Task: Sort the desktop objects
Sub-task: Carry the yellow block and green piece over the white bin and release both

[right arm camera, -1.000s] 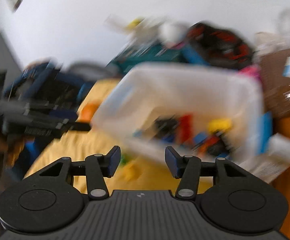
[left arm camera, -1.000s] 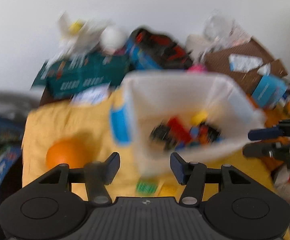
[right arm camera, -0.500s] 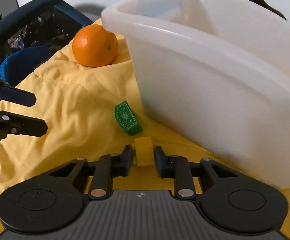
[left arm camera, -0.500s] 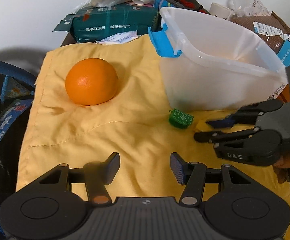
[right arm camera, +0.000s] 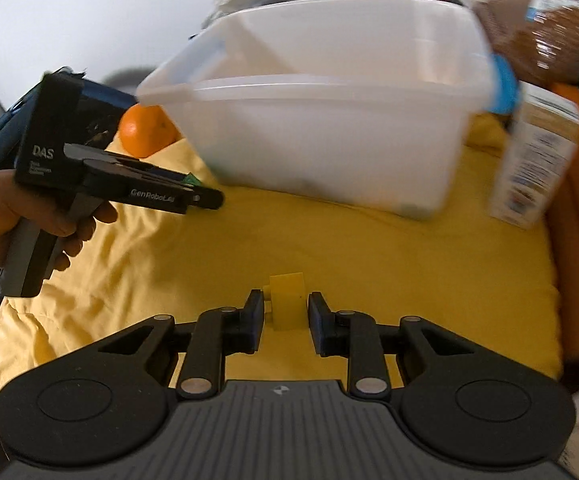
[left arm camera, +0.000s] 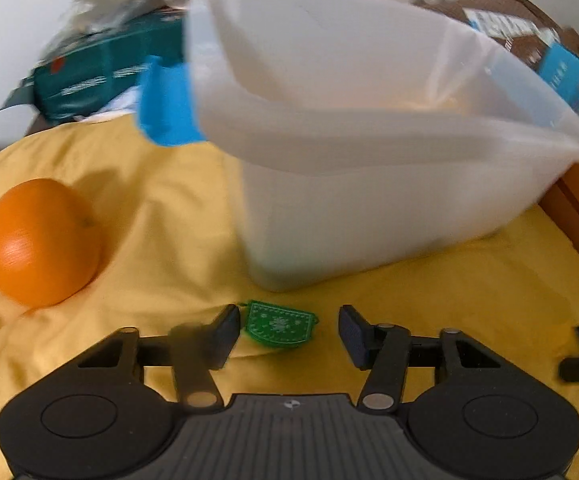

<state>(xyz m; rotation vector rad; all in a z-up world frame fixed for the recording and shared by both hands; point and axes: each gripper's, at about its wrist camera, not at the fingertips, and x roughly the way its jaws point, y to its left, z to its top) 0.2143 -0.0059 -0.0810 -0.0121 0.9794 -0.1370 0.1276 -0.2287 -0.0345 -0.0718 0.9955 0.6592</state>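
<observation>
Between the spread left claw (left arm camera: 287, 330) fingers, green piece (left arm camera: 278, 323), right claw (right arm camera: 282, 320) spread around yellow block (right arm camera: 285, 300)

Bin (left arm camera: 369, 200) contents hidden behind its frosted wall; background clutter (left arm camera: 101, 72) motion-blurred.

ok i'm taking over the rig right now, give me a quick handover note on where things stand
Left gripper: open, fingers on either side of the green piece on the yellow cloth, not closed on it.
Right gripper: a yellow block sits between its fingers with small gaps showing on both sides; whether it is gripped cannot be told.
The white bin stands on the cloth behind both pieces; its contents are not visible. An orange lies to the bin's left.
Done: neither piece is in the bin.
Left: close on the green piece and the yellow block, probably drop both into the bin; the orange is untouched.
</observation>
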